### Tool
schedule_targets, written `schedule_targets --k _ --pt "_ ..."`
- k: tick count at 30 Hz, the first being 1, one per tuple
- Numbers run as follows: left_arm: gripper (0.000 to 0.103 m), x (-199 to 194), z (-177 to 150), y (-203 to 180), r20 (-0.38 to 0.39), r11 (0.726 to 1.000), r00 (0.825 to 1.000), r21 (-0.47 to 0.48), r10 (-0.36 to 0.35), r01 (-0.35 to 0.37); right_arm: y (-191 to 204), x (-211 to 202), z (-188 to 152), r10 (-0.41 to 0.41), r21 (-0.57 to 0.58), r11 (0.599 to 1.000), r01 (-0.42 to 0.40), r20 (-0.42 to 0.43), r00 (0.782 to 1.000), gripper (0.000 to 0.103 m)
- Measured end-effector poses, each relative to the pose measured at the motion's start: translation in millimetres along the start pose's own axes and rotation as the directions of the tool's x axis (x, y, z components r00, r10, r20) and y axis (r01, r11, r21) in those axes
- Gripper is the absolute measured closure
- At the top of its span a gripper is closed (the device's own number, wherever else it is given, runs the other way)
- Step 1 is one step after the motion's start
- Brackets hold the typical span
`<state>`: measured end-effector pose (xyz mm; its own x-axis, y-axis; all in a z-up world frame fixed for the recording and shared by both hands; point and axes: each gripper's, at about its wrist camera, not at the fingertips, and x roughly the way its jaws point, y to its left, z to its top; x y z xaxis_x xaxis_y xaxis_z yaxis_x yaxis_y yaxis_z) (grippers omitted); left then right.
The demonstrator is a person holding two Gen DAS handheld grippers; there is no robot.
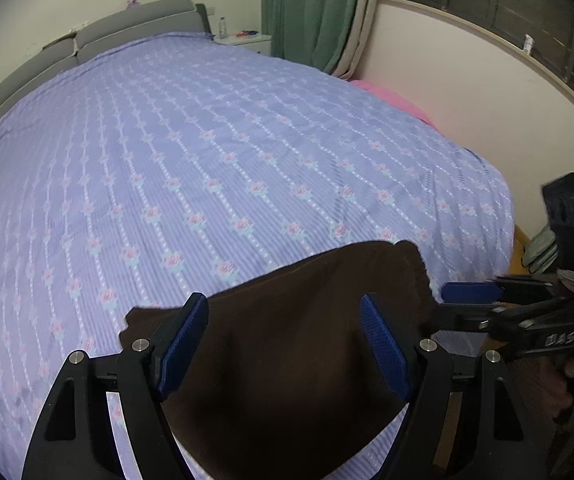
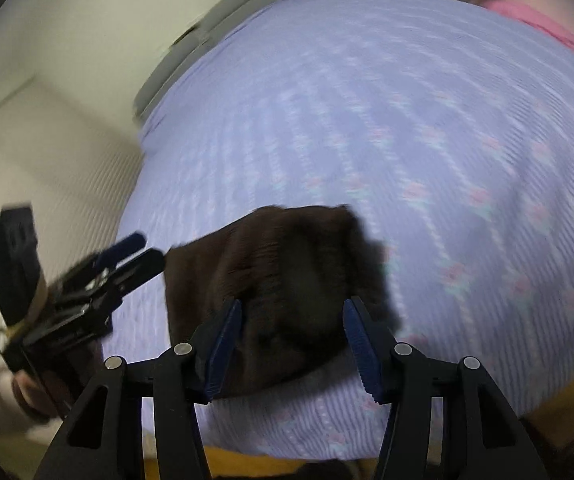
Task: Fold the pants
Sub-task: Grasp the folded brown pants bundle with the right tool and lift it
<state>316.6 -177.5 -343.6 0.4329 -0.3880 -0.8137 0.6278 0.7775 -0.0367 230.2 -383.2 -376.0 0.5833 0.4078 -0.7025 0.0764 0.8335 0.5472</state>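
Left wrist view, lower centre: brown pants [image 1: 287, 340] folded compact on bed [image 1: 207, 140], apparently near done; left gripper [image 1: 285, 344] and right gripper [image 2: 293, 340] both wide, empty.

Dim indoor light, fisheye warp; right view motion-blurred

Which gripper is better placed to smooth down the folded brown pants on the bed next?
Probably the left gripper: it is open, with the pants sharp and centred between its fingers. The right gripper, also open, gives a blurred view, so it seems to be moving.
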Motion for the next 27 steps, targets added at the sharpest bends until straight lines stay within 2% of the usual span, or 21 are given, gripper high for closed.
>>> schedule_targets --k 1,3,4,8,11,15,17,21,22,25,27 --pt "0.026 -0.6 -1.3 1.5 -0.003 1.0 1.0 -0.005 0.004 -0.004 5.0 9.5 3.4 0.004 -0.053 0.999 -0.006 -0.032 0.999 0.053" --pt "0.025 -1.5 -4.0 3.6 -0.009 1.0 1.0 -0.014 0.012 -0.012 6.4 24.7 6.7 -0.021 -0.114 0.993 0.01 -0.089 0.996 0.067" --pt "0.026 -1.0 -4.3 3.8 -0.009 1.0 1.0 -0.017 0.014 -0.014 3.5 32.2 8.2 -0.027 -0.127 0.992 0.012 -0.119 0.992 0.079" --pt "0.025 -1.9 -6.1 3.5 0.001 0.999 1.0 -0.032 0.015 -0.015 -14.0 27.6 15.0 0.007 -0.127 0.992 -0.024 -0.132 0.991 0.087" --pt "0.025 -0.7 -6.8 1.2 0.004 0.999 1.0 -0.036 0.014 -0.013 -37.4 24.5 15.0 -0.021 -0.085 0.996 0.006 -0.167 0.986 0.087" --pt "0.025 1.4 -7.5 -2.0 0.006 0.999 1.0 -0.035 0.012 -0.012 -71.4 40.0 4.2 -0.038 0.02 0.999 0.043 -0.207 0.977 0.087" --pt "0.025 2.8 -8.7 -3.1 0.004 0.999 1.0 -0.029 0.014 -0.013 -80.2 43.6 0.5 -0.013 0.073 0.997 0.028 -0.193 0.981 0.086" --pt "0.025 7.1 -13.1 -0.2 -0.004 0.999 1.0 -0.03 0.028 -0.028 -74.0 33.7 -0.7 0.02 0.083 0.997 -0.009 -0.13 0.991 0.083" --pt "0.025 8.0 -14.4 2.1 -0.008 0.999 0.999 -0.036 0.035 -0.035 -71.4 28.5 -2.4 0.023 0.082 0.997 -0.013 -0.117 0.993 0.078" --pt "0.025 6.8 -17.3 9.7 -0.012 0.997 0.998 -0.061 0.055 -0.056 -57.3 13.2 -5.3 -0.039 0.065 0.997 0.044 -0.077 0.996 0.057" --pt "0.025 4.6 -21.2 17.3 -0.011 0.994 0.997 -0.078 0.071 -0.072 -52.1 -1.6 -10.2 -0.042 0.086 0.995 0.045 -0.034 0.999 0.057"
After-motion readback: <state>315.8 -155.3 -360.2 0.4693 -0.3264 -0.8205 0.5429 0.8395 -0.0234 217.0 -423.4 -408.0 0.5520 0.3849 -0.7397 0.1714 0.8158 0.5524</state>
